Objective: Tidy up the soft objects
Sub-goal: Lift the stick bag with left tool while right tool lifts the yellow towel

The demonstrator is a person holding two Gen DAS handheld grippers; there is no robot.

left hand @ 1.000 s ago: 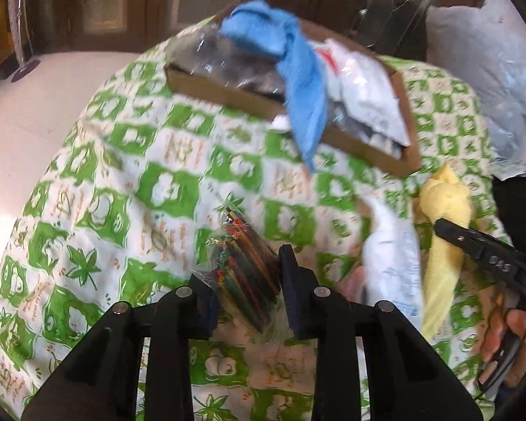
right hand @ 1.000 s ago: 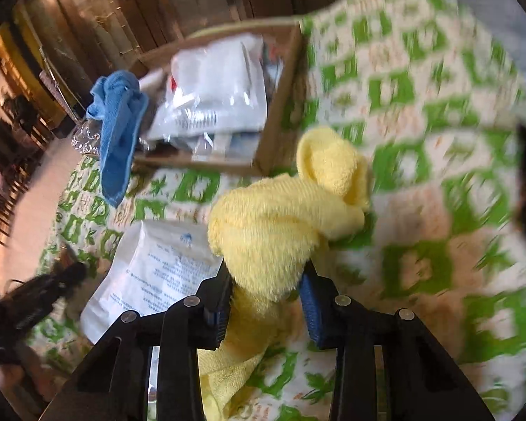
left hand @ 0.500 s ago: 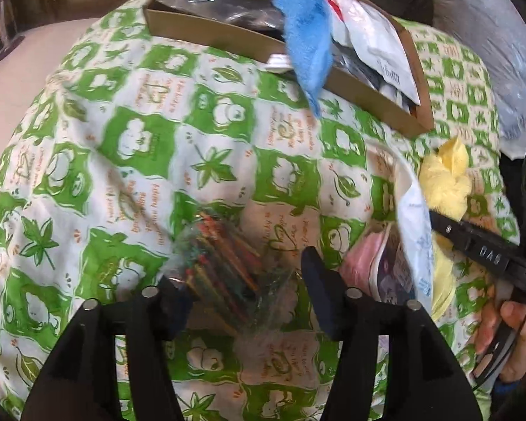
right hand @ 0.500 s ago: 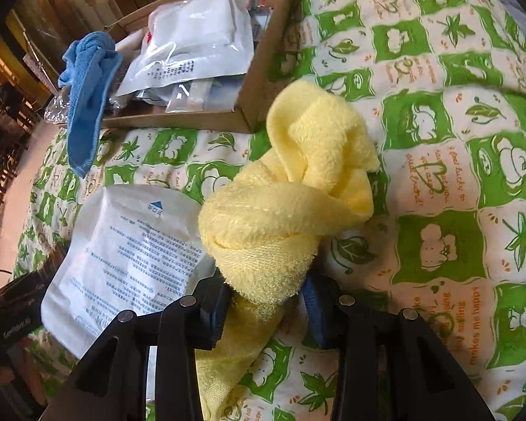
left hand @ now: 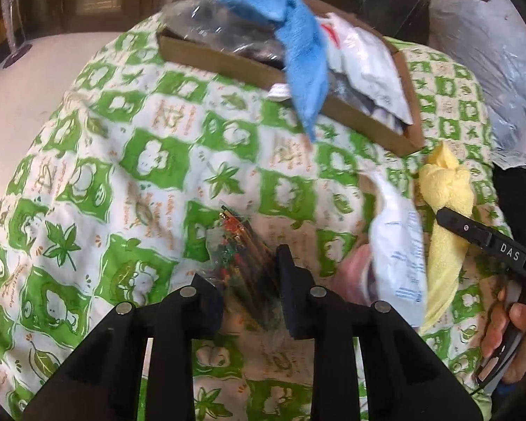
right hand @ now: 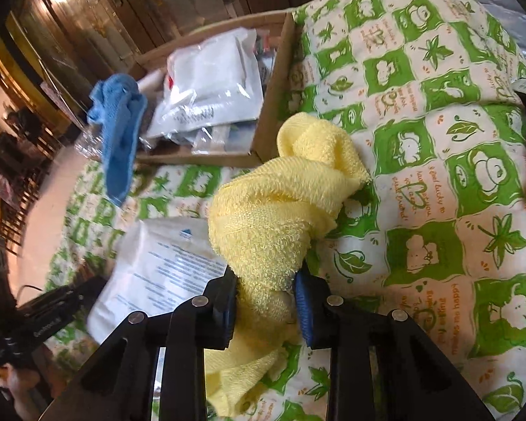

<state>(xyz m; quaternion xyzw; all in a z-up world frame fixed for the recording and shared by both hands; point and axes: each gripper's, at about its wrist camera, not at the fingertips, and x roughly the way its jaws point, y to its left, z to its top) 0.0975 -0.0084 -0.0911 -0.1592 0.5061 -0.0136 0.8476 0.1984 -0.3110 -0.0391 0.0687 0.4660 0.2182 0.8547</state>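
Clamping shut again after a brief release, the left gripper [left hand: 250,293] pinches the colourful packet [left hand: 243,252] on the green quilt [left hand: 150,154]; right gripper [right hand: 266,303] tightens on the yellow towel [right hand: 280,210], both bound for the cardboard tray [left hand: 350,115]

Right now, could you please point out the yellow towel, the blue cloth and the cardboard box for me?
yellow towel [right hand: 280,210]: right wrist view, bunched middle.
blue cloth [left hand: 303,66]: left wrist view, hanging part.
cardboard box [left hand: 228,61]: left wrist view, near wall.
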